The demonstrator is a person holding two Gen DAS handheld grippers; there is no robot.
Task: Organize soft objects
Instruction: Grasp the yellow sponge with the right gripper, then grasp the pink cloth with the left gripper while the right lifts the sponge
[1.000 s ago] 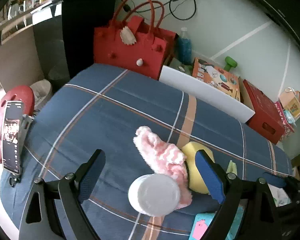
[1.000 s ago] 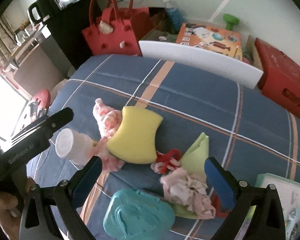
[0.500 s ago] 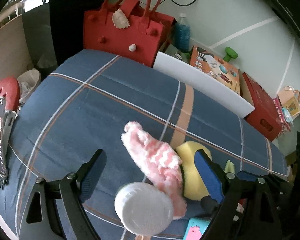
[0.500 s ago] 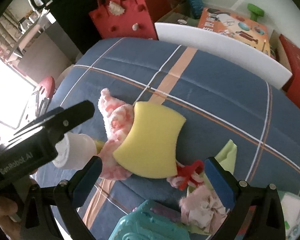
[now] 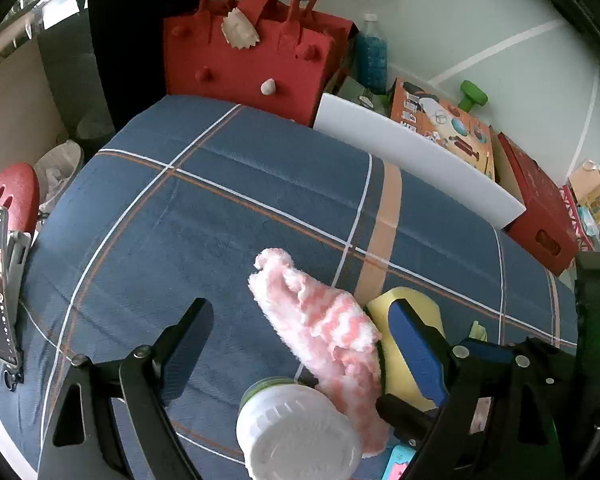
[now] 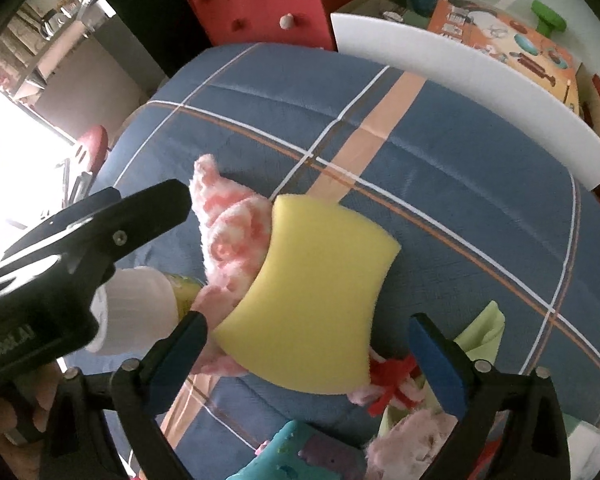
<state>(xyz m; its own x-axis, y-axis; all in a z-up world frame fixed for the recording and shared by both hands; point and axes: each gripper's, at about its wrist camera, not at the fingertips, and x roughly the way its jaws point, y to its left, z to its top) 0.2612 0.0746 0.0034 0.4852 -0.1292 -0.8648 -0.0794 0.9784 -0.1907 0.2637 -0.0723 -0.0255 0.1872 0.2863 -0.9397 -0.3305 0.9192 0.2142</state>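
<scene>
Sponge (image 6: 316, 304) (yellow) sits between spread right gripper (image 6: 308, 344); left gripper (image 5: 300, 336), lettering partly legible, spread too.

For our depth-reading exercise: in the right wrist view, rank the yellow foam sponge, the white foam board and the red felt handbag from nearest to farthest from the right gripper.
1. Yellow foam sponge: just ahead of the open right gripper.
2. White foam board: along the bed's far edge, right.
3. Red felt handbag: behind the bed, top centre.

Blue plaid bed (image 5: 228, 200), pink fuzzy cloth (image 5: 320, 320), yellow sponge (image 6: 316, 300) (overlapping it), white-capped bottle (image 5: 300, 440)
</scene>
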